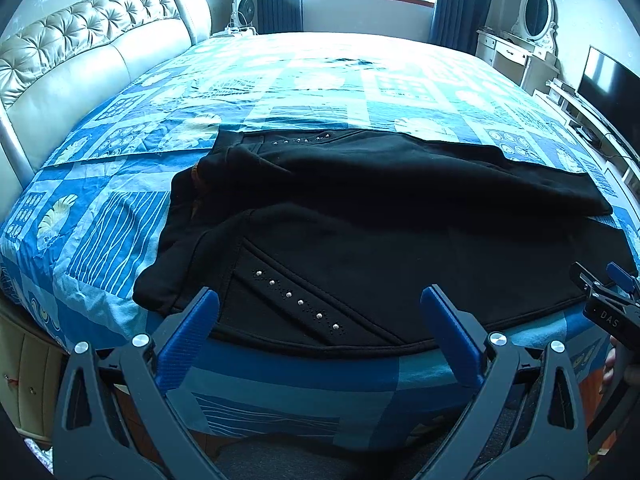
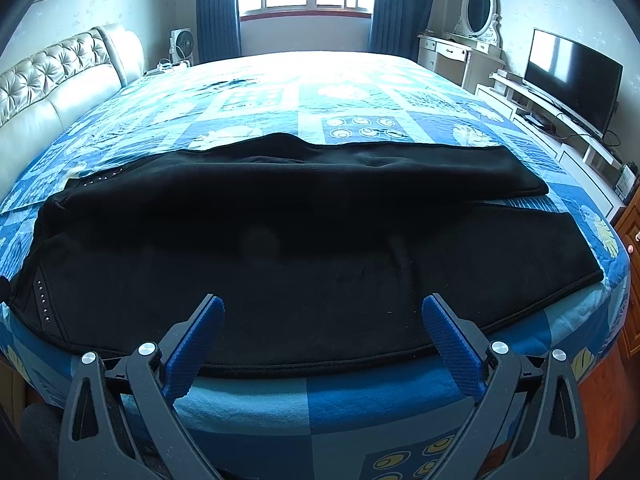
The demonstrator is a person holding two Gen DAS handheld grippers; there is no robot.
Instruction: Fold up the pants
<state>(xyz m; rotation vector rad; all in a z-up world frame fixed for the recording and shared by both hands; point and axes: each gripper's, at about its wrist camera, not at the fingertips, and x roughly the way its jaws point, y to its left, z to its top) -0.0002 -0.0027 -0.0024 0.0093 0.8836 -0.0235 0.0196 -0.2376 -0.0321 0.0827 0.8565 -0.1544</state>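
Observation:
Black pants (image 1: pixel 360 216) lie spread across the near part of the bed, waist to the left, both legs running right, the far leg partly over the near one. Silver studs line a pocket (image 1: pixel 298 302). The pants also fill the right wrist view (image 2: pixel 304 240). My left gripper (image 1: pixel 320 300) is open and empty, just above the near waist edge. My right gripper (image 2: pixel 322 308) is open and empty, above the near leg's edge. The right gripper also shows at the right edge of the left wrist view (image 1: pixel 608 296).
The bed has a blue patterned cover (image 1: pixel 312 92) and a tufted headboard (image 1: pixel 80 40) on the left. A dresser with a mirror (image 2: pixel 476 12) and a TV (image 2: pixel 572 76) on a low stand are at the right. A wooden cabinet (image 2: pixel 632 272) stands by the bed's right corner.

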